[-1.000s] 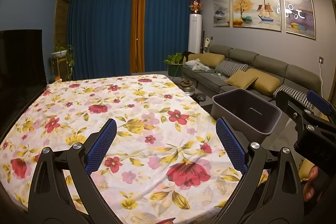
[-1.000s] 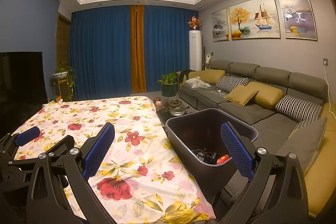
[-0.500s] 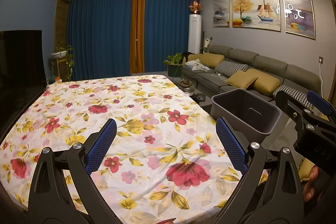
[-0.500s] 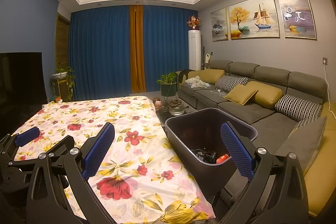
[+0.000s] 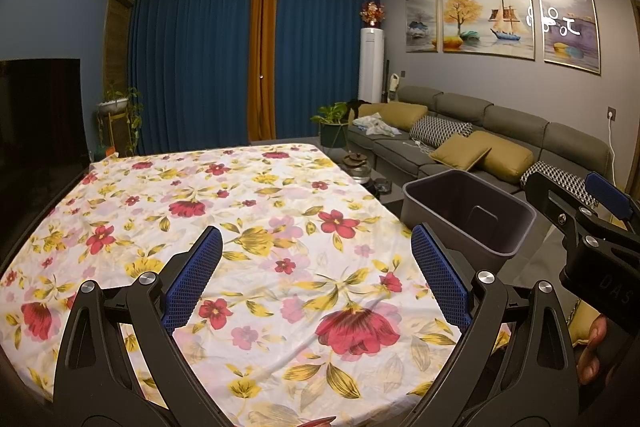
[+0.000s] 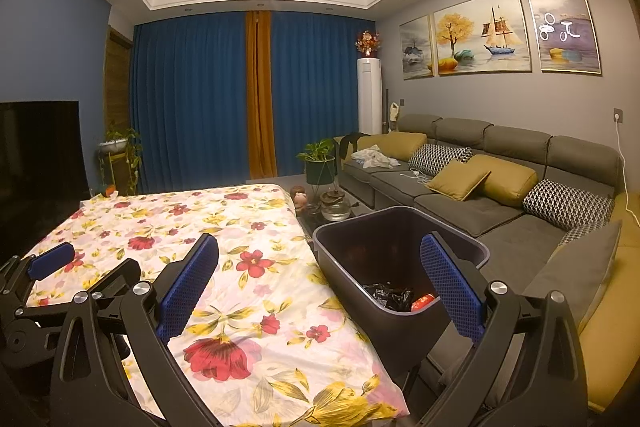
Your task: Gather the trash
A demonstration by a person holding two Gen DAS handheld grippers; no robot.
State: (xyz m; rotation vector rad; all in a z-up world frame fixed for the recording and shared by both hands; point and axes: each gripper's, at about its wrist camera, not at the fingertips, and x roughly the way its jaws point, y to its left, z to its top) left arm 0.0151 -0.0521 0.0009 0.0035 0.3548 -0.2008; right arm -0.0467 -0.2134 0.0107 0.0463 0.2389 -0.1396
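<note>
A dark grey bin (image 6: 360,267) stands off the right edge of the table with the floral cloth (image 6: 248,227). Black crumpled trash (image 6: 390,297) and a red piece (image 6: 422,303) lie in its bottom. The bin also shows in the left wrist view (image 5: 468,215). My left gripper (image 5: 316,279) is open and empty above the floral cloth (image 5: 240,219). My right gripper (image 6: 320,283) is open and empty, over the table's right edge and the bin. Each gripper shows at the edge of the other's view.
A grey sofa (image 6: 500,179) with yellow and patterned cushions runs along the right wall. A low glass table with a teapot (image 6: 336,207) and a potted plant (image 6: 320,163) stand beyond the bin. A dark TV (image 5: 40,115) is at the left.
</note>
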